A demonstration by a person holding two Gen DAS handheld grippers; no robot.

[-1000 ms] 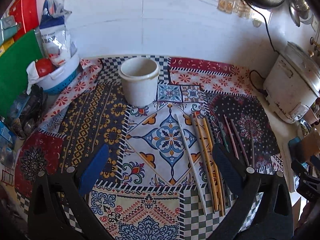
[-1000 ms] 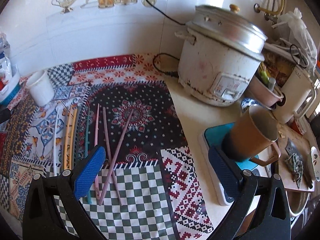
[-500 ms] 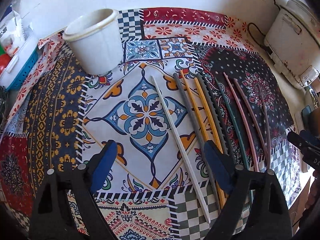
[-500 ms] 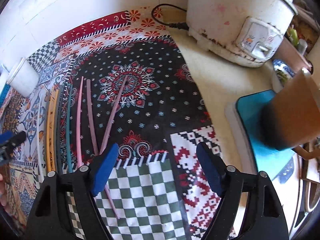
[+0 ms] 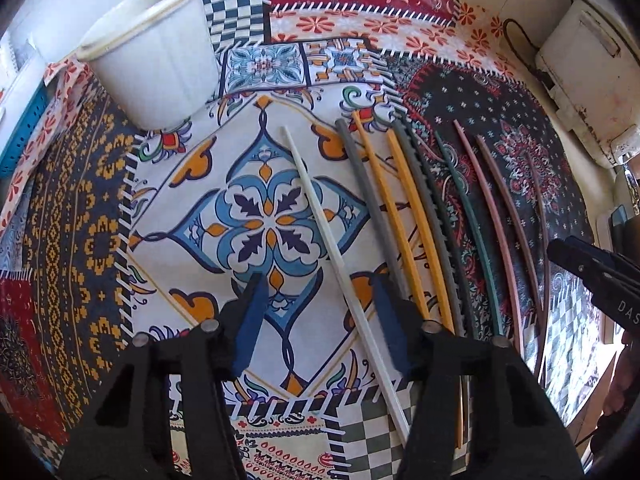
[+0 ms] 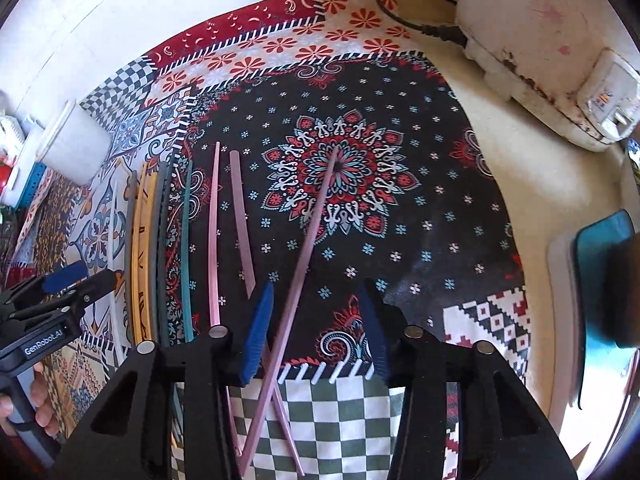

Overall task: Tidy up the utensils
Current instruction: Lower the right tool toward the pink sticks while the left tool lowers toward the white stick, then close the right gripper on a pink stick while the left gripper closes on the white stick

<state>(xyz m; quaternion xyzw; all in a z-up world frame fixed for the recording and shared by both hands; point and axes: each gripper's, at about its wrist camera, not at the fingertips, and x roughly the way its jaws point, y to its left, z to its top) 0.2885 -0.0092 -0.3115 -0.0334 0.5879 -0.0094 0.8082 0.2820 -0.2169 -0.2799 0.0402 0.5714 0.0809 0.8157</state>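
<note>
Several chopsticks lie side by side on a patterned cloth [image 5: 100,240]. My left gripper [image 5: 318,292] points down over a white chopstick [image 5: 320,220]. Its jaws are closing with that stick between them, and the pads are clear of it. A mauve chopstick [image 6: 316,224] lies slanted across the dark medallion, and my right gripper [image 6: 316,292] hangs over it. Those jaws are also closing, with the stick near the left pad and untouched. A white cup [image 5: 156,60] stands upright at the cloth's far left corner.
Grey, yellow [image 5: 412,208], teal [image 5: 472,216] and pink [image 6: 214,240] chopsticks lie between the two grippers. A white rice cooker [image 6: 540,40] with its cord [image 6: 420,24] stands at the far right. A teal-topped slab [image 6: 600,280] lies right of the cloth.
Both grippers came down close to the cloth and tipped more steeply. Both pairs of jaws narrowed from wide open. The left now straddles the white chopstick, the right the mauve one.
</note>
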